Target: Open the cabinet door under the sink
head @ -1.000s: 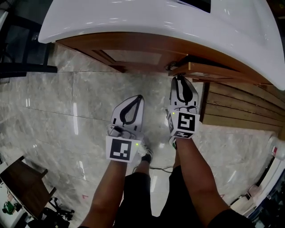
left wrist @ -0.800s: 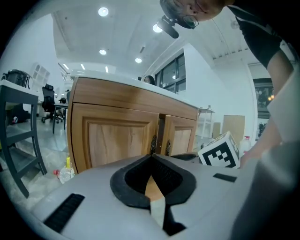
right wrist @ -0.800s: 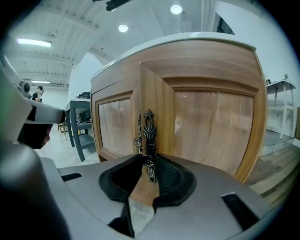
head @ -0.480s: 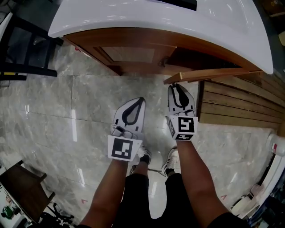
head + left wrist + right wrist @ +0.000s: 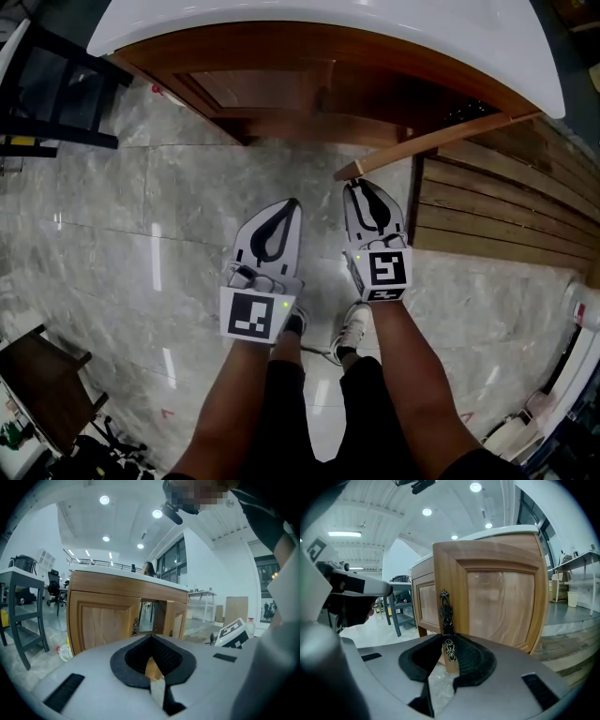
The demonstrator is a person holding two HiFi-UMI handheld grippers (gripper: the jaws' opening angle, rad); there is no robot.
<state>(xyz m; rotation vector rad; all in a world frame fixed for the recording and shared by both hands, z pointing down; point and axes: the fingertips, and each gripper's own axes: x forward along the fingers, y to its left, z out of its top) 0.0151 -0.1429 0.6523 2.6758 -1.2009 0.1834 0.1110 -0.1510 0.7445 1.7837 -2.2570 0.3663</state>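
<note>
The cabinet door (image 5: pixel 427 142) under the white sink surface (image 5: pixel 328 21) stands partly open, just right of centre in the upper half of the head view. From above it shows edge-on as a wooden strip slanting from the middle toward the upper right. Its free end sits just above your right tongs (image 5: pixel 360 186).

In the right gripper view the door's panelled front fills the centre. Its dark ornate handle (image 5: pixel 446 616) runs upright and sits between the right tongs, which are clamped on it.

Your left tongs (image 5: pixel 292 202) hang beside the right ones over the marble floor (image 5: pixel 141 216). They are closed on nothing and touch no part of the cabinet. The second door (image 5: pixel 103 620), at the left of the left gripper view, is shut.

A second ago the door lay much nearer the cabinet front. It has since swung out toward you, and a dark gap into the cabinet (image 5: pixel 403 98) now shows behind it. The opening looks well under way, though the door could likely swing wider.
</note>
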